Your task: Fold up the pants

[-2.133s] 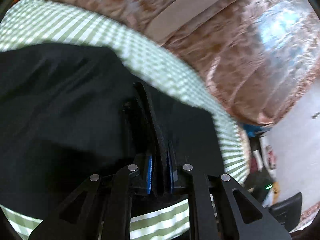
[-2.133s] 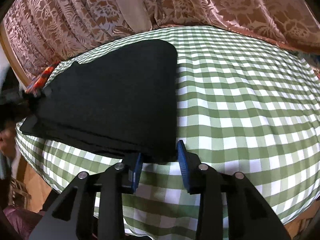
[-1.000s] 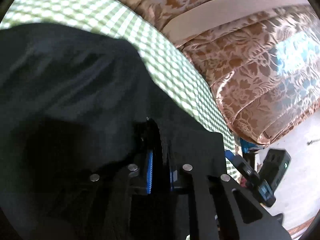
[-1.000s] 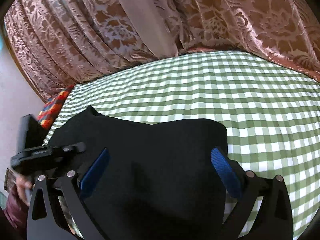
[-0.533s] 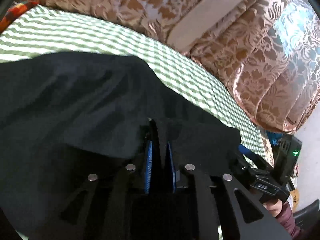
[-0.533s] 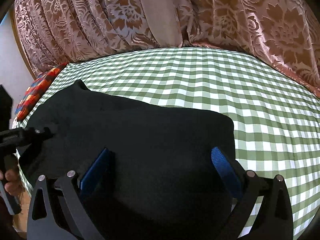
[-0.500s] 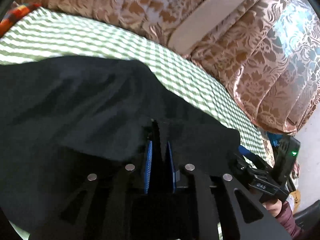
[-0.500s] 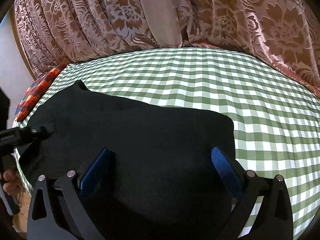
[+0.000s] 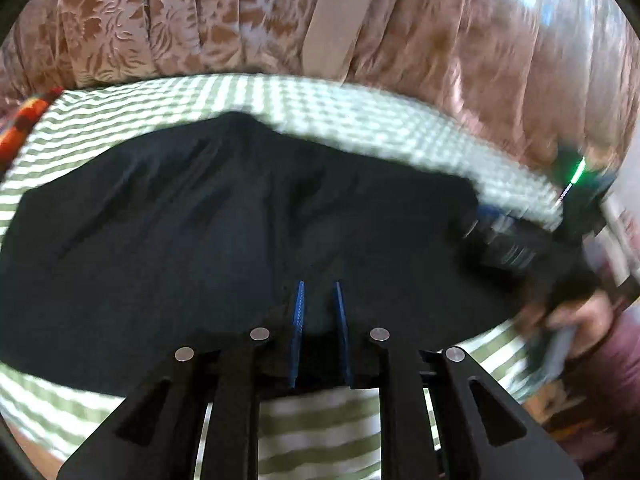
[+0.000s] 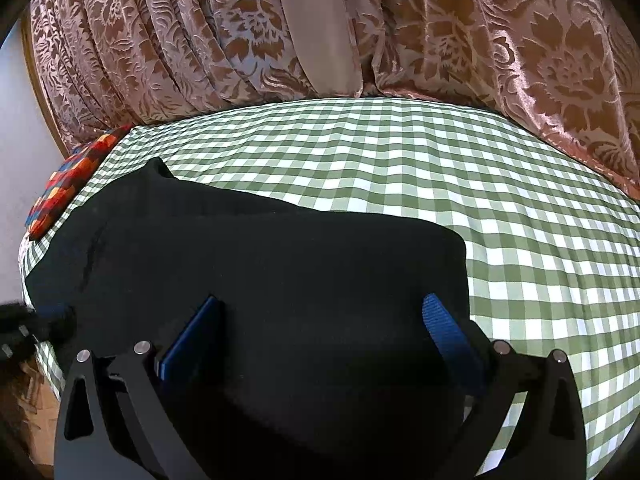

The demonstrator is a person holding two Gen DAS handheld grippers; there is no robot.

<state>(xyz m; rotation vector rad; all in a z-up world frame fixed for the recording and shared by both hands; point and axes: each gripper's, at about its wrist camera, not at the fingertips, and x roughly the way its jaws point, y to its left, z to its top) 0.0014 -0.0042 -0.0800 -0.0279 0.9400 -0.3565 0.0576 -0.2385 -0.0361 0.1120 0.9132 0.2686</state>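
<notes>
Black pants (image 9: 200,220) lie folded into a broad flat bundle on a green-and-white checked cloth (image 10: 440,168). My left gripper (image 9: 319,308) sits at the bundle's near edge, its blue pads close together with black cloth pinched between them. My right gripper (image 10: 322,320) hovers over the right end of the pants (image 10: 280,248), jaws spread wide with nothing clamped. In the left wrist view the right gripper (image 9: 492,236) shows blurred at the far right. In the right wrist view the left gripper's tip (image 10: 36,328) shows at the left edge.
A brown floral curtain (image 10: 520,40) hangs behind the checked surface. A bright patchwork cushion (image 10: 68,176) lies at the far left edge. A hand (image 9: 568,312) and a dark red sleeve are at the right of the left wrist view. Bare checked cloth lies right of the pants.
The left gripper has swung and rolled with the pants' edge still between its pads; the pants now spread flat ahead of it. The right gripper sank slightly, then stayed wide open.
</notes>
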